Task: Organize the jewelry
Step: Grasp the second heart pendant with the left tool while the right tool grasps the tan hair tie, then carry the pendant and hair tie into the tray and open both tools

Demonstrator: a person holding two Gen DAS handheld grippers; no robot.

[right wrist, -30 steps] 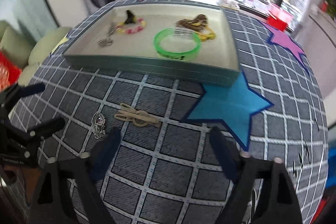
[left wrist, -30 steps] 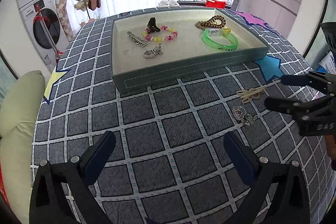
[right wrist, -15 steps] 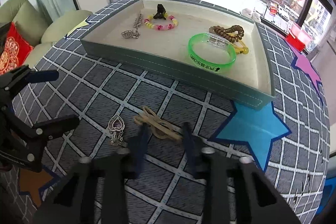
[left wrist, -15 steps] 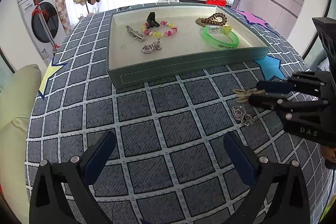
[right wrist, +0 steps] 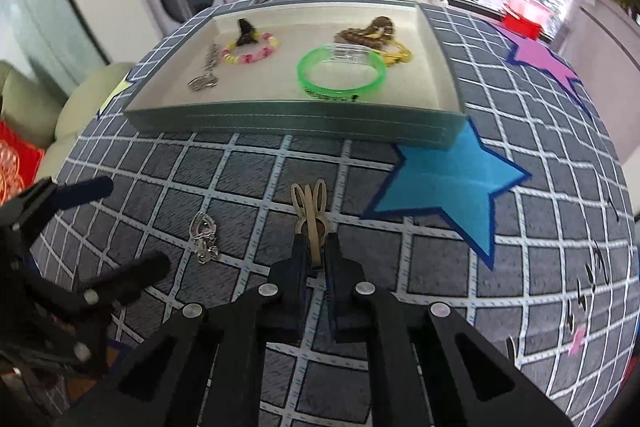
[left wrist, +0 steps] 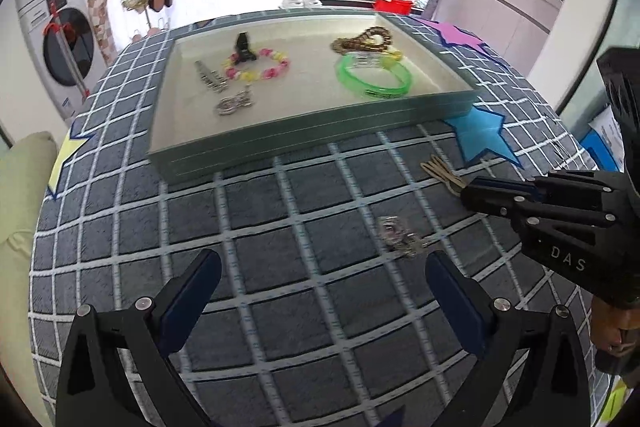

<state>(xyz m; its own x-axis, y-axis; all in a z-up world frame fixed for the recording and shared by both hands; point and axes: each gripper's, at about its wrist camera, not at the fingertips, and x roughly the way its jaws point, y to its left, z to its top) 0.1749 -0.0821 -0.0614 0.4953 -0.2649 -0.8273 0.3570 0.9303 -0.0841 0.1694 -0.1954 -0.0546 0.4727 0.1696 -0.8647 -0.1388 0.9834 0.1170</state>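
A beige hair clip lies on the checked cloth, and my right gripper is shut on its near end. In the left wrist view the clip pokes out of the right gripper. A silver heart pendant lies left of the clip; it also shows in the left wrist view. My left gripper is open and empty above the cloth. The teal tray holds a green bangle, a bead bracelet, a brown bead string and silver pieces.
Blue star, purple star and yellow star patches lie on the round table's cloth. A washing machine and a green cushion stand to the left beyond the table edge.
My right gripper has closed from wide open onto the hair clip's end. The left gripper has held nearly still, drifting slightly closer to the table.
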